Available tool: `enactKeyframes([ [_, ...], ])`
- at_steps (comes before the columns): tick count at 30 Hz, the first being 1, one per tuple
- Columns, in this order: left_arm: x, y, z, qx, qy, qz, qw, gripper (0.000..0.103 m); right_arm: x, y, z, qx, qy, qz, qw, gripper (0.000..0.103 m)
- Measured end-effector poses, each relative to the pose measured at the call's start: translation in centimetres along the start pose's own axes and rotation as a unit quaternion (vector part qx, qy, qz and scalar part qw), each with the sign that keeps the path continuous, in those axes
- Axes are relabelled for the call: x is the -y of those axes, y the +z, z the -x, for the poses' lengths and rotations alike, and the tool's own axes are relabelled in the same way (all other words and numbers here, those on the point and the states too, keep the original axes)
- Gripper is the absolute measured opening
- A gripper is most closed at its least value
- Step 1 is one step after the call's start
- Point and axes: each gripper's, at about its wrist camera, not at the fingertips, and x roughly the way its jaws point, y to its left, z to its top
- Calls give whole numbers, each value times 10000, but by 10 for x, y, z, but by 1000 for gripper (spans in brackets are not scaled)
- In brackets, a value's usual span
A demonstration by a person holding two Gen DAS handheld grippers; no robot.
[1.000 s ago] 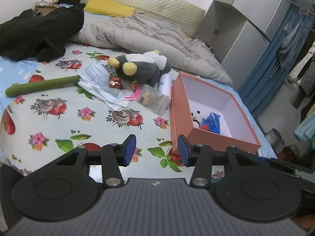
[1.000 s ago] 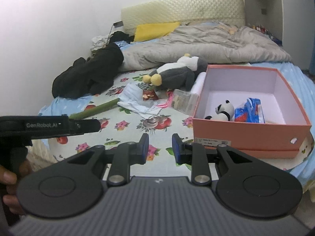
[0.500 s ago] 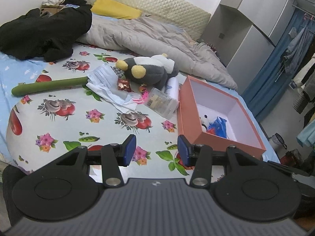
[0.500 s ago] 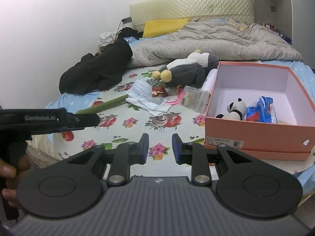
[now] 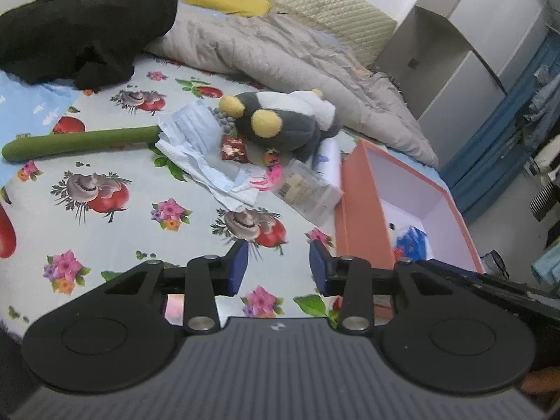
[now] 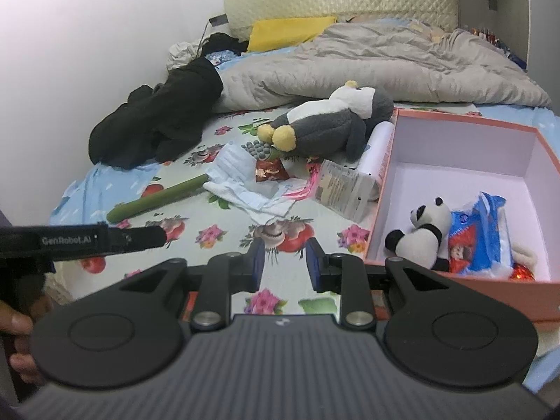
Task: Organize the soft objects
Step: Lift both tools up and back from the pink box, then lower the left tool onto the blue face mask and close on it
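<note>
The plush penguin (image 5: pixel 283 122) lies ahead of both grippers, well apart from each, its long axis running crosswise with the yellow feet toward the left. It sits straight ahead of the left gripper (image 5: pixel 278 267), whose jaws are closing with nothing between them; the right gripper (image 6: pixel 284 260), narrowly parted and empty, sits nearer the orange box (image 6: pixel 381 175). That box, to the right of the penguin, already holds a small panda (image 6: pixel 421 234). Everything rests on a flower-printed sheet (image 5: pixel 115 241), with a grey quilt (image 5: pixel 280 52) beyond.
</note>
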Motion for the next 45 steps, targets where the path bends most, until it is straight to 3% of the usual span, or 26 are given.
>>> enactKeyframes([
  [16, -74, 53, -121, -204, 175, 787, 9965, 39, 9, 58, -137, -553, 359, -59, 9978, 30],
  [19, -84, 63, -145, -156, 195, 900, 9956, 39, 10, 67, -164, -625, 469, -101, 9969, 52],
  [20, -88, 66, -154, -153, 203, 928, 9954, 39, 10, 70, -173, -648, 532, -115, 9964, 53],
  [27, -116, 87, -205, -178, 120, 1268, 9917, 39, 3, 77, -238, -1000, 729, 95, 9923, 52],
  [32, -139, 99, -233, -184, -2, 1482, 9888, 39, -3, 77, -277, -1148, 600, 382, 9908, 51],
  [45, -162, 95, -273, -387, 49, 2103, 9768, 39, -18, 71, -328, -1260, 636, 1049, 9844, 50],
])
